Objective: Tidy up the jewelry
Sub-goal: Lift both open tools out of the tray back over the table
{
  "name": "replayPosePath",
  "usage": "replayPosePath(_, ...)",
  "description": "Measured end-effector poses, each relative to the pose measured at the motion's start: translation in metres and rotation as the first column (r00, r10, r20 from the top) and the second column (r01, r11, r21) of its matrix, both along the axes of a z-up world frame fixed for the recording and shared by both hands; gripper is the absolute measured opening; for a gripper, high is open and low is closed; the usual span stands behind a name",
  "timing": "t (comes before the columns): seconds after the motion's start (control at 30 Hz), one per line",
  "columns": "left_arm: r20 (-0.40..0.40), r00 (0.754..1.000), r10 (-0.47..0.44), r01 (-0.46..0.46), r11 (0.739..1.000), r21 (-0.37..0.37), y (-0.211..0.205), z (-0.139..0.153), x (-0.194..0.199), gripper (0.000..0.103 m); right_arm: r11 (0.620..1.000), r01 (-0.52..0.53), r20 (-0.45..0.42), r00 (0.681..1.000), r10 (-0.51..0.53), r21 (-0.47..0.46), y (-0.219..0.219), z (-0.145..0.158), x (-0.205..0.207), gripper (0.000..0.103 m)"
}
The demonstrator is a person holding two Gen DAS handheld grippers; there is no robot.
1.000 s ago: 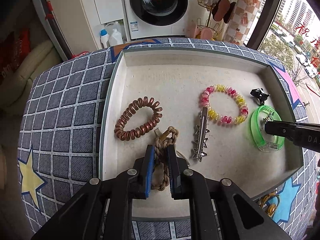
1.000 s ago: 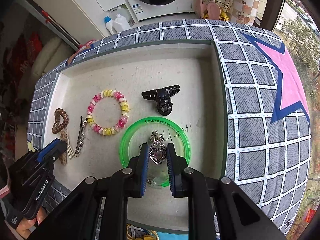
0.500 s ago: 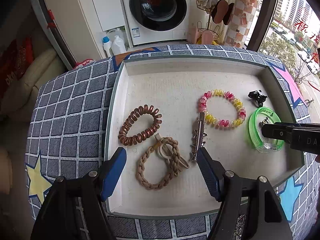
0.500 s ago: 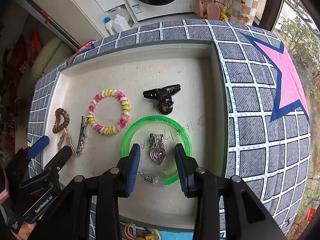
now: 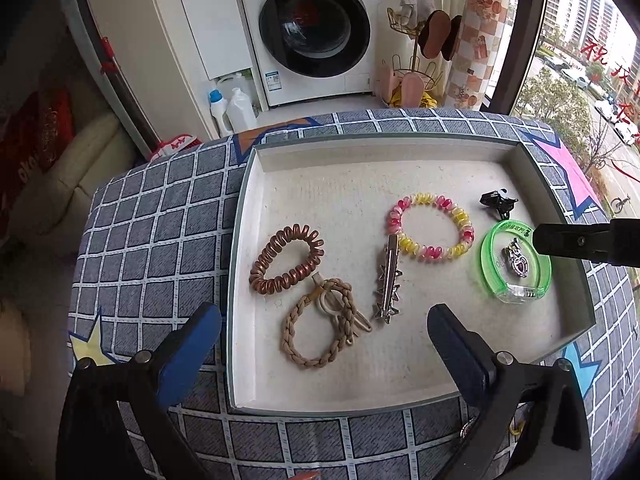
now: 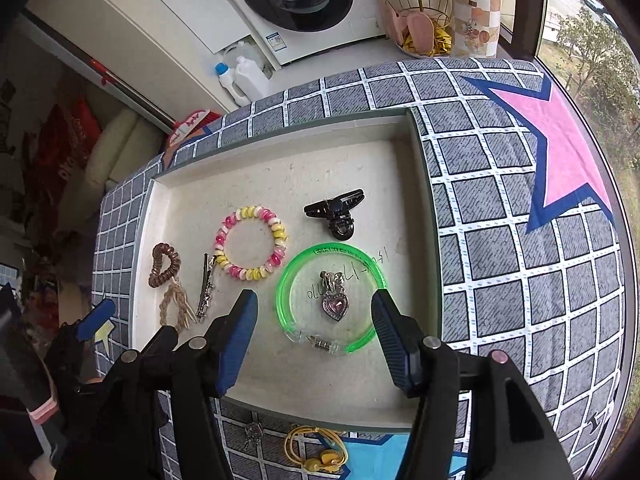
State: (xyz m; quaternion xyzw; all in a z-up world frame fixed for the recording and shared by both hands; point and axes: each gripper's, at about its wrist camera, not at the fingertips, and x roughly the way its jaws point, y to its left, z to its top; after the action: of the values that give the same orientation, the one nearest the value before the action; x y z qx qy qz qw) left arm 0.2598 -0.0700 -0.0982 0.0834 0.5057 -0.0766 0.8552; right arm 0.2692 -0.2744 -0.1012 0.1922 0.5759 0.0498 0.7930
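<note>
Both claws spreading above the tray (image 5: 246,240), nothing between their pads.

Left view: we see the left gripper (image 5: 324,350) over the braided tie (image 5: 316,330); the right one is cut off. Right view: our right gripper (image 6: 314,336) straddles the heart pendant (image 6: 335,306), point toward us, inside the green bangle (image 6: 286,280).

Behind the tabletop you see a white washing machine (image 5: 316,32) with a dark round door, and two plastic bottles (image 5: 232,110) stand on the floor at its left. A gold wire rack (image 5: 416,64) with pink slippers stands at its right, and through the window (image 5: 580,80) you see trees and parked cars.
</note>
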Motion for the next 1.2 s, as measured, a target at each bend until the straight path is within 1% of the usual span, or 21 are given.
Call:
replayPosePath(0.3, -0.007, 1.0, 0.0, 0.0, 1.0, -0.009, 0.006, 0.012, -0.019, 0.103, 0.999, 0.026, 0.028, 0.999, -0.026, 0.022, -0.001, 0.015, -0.017, 0.065)
replayPosePath(0.37, -0.005, 1.0, -0.002, 0.002, 1.0, -0.011, 0.007, 0.016, -0.024, 0.103, 0.999, 0.029, 0.034, 0.999, -0.03, 0.027, -0.001, 0.019, -0.022, 0.072)
replayPosePath(0.4, -0.004, 1.0, -0.005, 0.005, 1.0, -0.012, 0.008, 0.018, -0.028, 0.103, 0.999, 0.032, 0.039, 0.999, -0.033, 0.034, 0.0, 0.021, -0.025, 0.081)
replayPosePath(0.6, -0.01, 1.0, -0.01, 0.01, 1.0, -0.014, 0.013, 0.027, -0.049, 0.103, 0.998, 0.043, 0.052, 0.998, -0.046, 0.052, 0.0, 0.031, -0.047, 0.081)
replayPosePath(0.77, -0.028, 1.0, 0.008, -0.008, 1.0, -0.022, 0.021, 0.028, -0.071, 0.103, 0.996, 0.063, 0.053, 0.996, -0.066, 0.064, -0.002, 0.034, -0.072, 0.081)
replayPosePath(0.8, -0.03, 0.999, 0.011, -0.012, 1.0, -0.022, 0.022, 0.028, -0.076, 0.103, 0.996, 0.064, 0.052, 0.996, -0.067, 0.066, -0.003, 0.034, -0.077, 0.084)
replayPosePath(0.83, -0.031, 0.999, 0.013, -0.014, 1.0, -0.021, 0.024, 0.027, -0.081, 0.103, 0.996, 0.063, 0.05, 0.997, -0.066, 0.069, -0.003, 0.034, -0.082, 0.092)
replayPosePath(1.0, -0.062, 0.998, 0.017, -0.018, 1.0, -0.024, 0.029, 0.018, -0.101, 0.103, 0.997, 0.06, 0.052, 0.997, -0.063, 0.05, -0.002, 0.033, -0.108, 0.093)
replayPosePath(1.1, -0.097, 0.995, -0.006, 0.001, 0.999, -0.046, 0.03, 0.012, -0.113, 0.103, 0.998, 0.054, 0.05, 0.997, -0.055, 0.031, -0.001, 0.03, -0.122, 0.093)
replayPosePath(1.2, -0.114, 0.993, -0.024, 0.019, 0.999, -0.051, 0.029, 0.007, -0.123, 0.103, 0.999, 0.05, 0.052, 0.997, -0.051, 0.014, -0.001, 0.027, -0.135, 0.093)
